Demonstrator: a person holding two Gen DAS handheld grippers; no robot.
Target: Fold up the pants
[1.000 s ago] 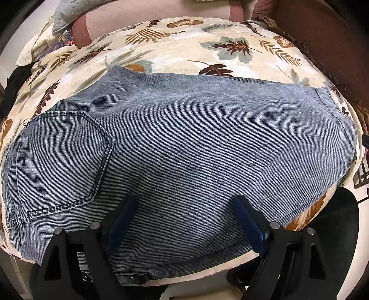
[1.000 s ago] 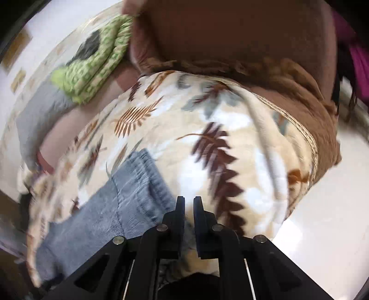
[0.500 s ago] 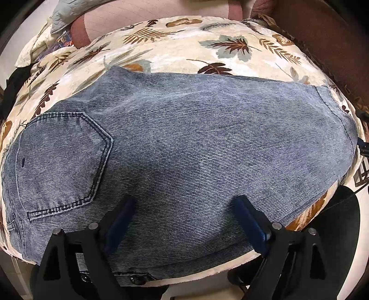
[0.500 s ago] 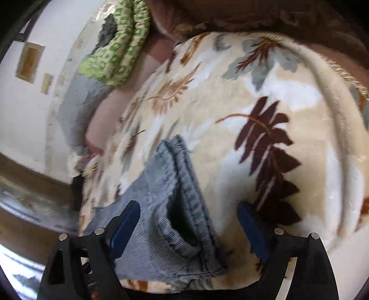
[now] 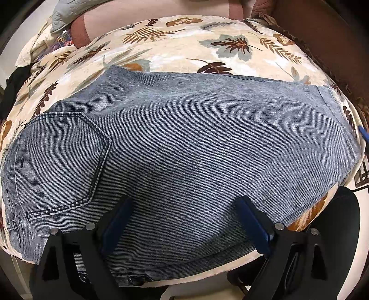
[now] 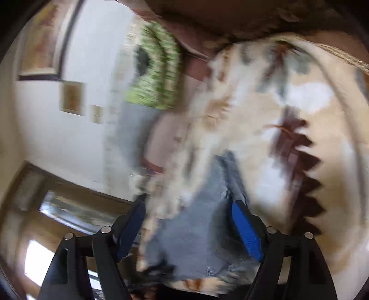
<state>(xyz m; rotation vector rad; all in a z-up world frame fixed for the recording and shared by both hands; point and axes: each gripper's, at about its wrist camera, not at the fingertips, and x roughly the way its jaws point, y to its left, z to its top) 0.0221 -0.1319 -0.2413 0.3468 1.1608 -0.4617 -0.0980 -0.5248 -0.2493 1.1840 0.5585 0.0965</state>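
Note:
Blue denim pants [image 5: 184, 147] lie flat, folded lengthwise, on a leaf-print blanket [image 5: 207, 50], back pocket [image 5: 62, 161] at the left and leg hem at the right. My left gripper [image 5: 184, 207] is open and empty, low over the near edge of the pants. In the blurred right wrist view my right gripper [image 6: 189, 212] is open, its jaws either side of the hem end of the pants [image 6: 198, 219]. Whether it touches the cloth is unclear.
The blanket [image 6: 299, 115] covers a bed or cushion with its near edge just below the pants. A brown cover [image 5: 322, 30] lies at the far right, a grey quilt [image 5: 69, 11] at the far left. A green patterned pillow [image 6: 156, 76] lies near a white wall.
The right gripper opened from shut about a second ago and has swung and rolled around the hem end. The left gripper has barely moved.

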